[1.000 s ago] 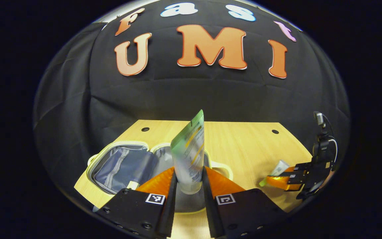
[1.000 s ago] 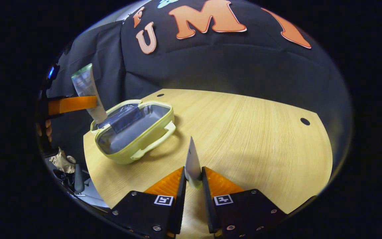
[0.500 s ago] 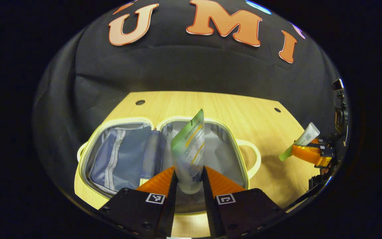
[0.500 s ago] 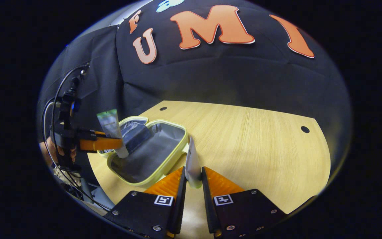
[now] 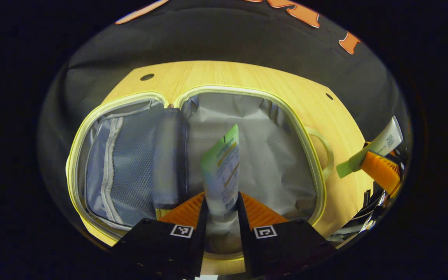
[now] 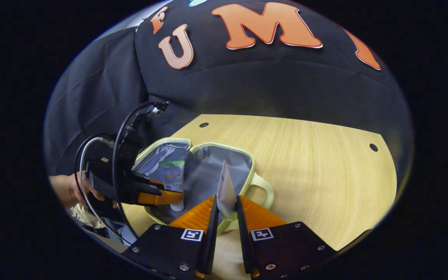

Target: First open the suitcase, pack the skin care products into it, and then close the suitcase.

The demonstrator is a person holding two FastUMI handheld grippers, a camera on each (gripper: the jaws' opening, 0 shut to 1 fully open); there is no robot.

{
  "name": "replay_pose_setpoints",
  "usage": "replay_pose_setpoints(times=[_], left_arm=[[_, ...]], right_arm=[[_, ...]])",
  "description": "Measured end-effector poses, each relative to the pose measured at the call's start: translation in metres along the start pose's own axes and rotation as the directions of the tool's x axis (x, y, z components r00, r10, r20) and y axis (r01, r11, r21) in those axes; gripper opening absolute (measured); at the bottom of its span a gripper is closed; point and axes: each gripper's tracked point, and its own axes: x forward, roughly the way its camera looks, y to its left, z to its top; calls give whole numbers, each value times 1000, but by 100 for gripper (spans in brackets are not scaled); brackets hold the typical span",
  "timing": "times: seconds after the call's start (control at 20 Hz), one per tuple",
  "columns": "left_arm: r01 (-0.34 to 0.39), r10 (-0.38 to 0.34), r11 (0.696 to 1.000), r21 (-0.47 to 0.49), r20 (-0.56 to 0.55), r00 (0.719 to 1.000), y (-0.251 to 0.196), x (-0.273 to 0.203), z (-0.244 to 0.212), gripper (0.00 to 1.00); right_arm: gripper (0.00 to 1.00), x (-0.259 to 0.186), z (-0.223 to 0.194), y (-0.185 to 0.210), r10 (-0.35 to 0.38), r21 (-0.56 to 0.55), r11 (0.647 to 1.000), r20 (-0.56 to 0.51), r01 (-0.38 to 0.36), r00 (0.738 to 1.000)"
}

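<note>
The pale yellow suitcase (image 5: 319, 182) lies open on the wooden table (image 5: 224, 74), its grey lining and mesh pocket showing. My left gripper (image 5: 221, 208) is shut on a green-topped tube (image 5: 221, 167), held upright low over the right half of the case. In the right gripper view that left gripper (image 6: 158, 197) dips into the suitcase (image 6: 261, 182) with the tube (image 6: 172, 175). My right gripper (image 6: 227, 212) is shut on a white tube (image 6: 226, 190), seen edge-on, just in front of the case's handle. The left gripper view shows that white tube (image 5: 379, 146) at the far right.
A hand (image 6: 68, 190) holds the left gripper at the table's left edge, cables looping above it. Bare wood (image 6: 325, 175) stretches to the right of the case, with small round holes (image 6: 373, 147) near the far edge.
The left gripper has dropped with its green-topped tube from above the case down into its right half. The right gripper has moved closer to the case with the white tube.
</note>
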Motion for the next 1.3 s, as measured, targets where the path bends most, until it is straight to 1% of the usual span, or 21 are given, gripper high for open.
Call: replay_pose_setpoints(times=[0.1, 0.2, 0.3, 0.35, 0.4, 0.45, 0.5, 0.55, 0.65, 0.7, 0.75, 0.8, 0.9, 1.0, 1.1, 1.15, 1.2, 1.25, 1.3], left_arm=[[-35, 33, 999, -21, -64, 997, 5, 14, 1, 41], [-32, 27, 999, -38, -137, 990, 2, 31, -6, 41], [-37, 32, 999, -39, -117, 993, 1, 40, 2, 41], [-29, 22, 998, -56, -118, 993, -1, 37, 1, 45], [7, -14, 997, -76, -96, 995, -7, 34, 4, 48], [78, -84, 989, -124, -39, 996, -22, 20, 12, 68], [72, -73, 989, -128, -5, 997, -19, 10, 16, 88], [59, -58, 990, -128, 18, 998, -15, 2, 16, 91], [47, -37, 988, -147, 67, 997, -7, -23, 16, 92], [34, -16, 988, -152, 117, 993, 3, -43, 21, 94], [7, 20, 989, -150, 178, 984, 20, -60, 29, 96], [-39, 80, 986, -163, 251, 965, 41, -92, 43, 96], [-85, 154, 973, -214, 328, 932, 68, -131, 58, 96], [-121, 230, 950, -287, 386, 893, 109, -163, 66, 96], [-125, 288, 914, -385, 400, 870, 156, -189, 54, 96], [-126, 315, 891, -436, 394, 863, 184, -195, 47, 96], [-126, 328, 876, -466, 383, 864, 214, -200, 37, 97], [-111, 327, 864, -491, 379, 866, 234, -196, 33, 96], [-76, 304, 848, -524, 364, 880, 257, -183, 29, 96]], right_arm=[[30, 12, -4, 9, -6, 13, 1000, -22, 6, 1000], [30, 25, -6, 15, -12, 30, 999, -43, 13, 999], [30, 33, -8, 16, -16, 37, 999, -66, 18, 998], [30, 36, -10, 16, -10, 43, 999, -83, 14, 996], [30, 38, -10, 17, -10, 47, 999, -87, 14, 996], [30, 41, -13, 17, -7, 51, 999, -103, 12, 995], [30, 44, -15, 19, 2, 52, 999, -115, 4, 993], [30, 47, -16, 20, 5, 52, 999, -125, 1, 992], [30, 55, -21, 25, 20, 49, 999, -153, -13, 988], [25, 59, -27, 28, 24, 43, 999, -170, -17, 985], [30, 65, -30, 30, 21, 35, 999, -190, -15, 982], [30, 74, -40, 34, 17, 37, 999, -225, -9, 974], [30, 82, -48, 36, 5, 46, 999, -259, 7, 966], [30, 87, -52, 34, -15, 59, 998, -284, 33, 959], [31, 93, -53, 29, -45, 71, 995, -305, 70, 951], [26, 99, -50, 27, -76, 79, 991, -298, 104, 952], [27, 104, -48, 26, -88, 89, 989, -292, 118, 952], [33, 106, -48, 26, -104, 97, 986, -288, 137, 952], [34, 107, -46, 22, -123, 102, 982, -281, 157, 952]])
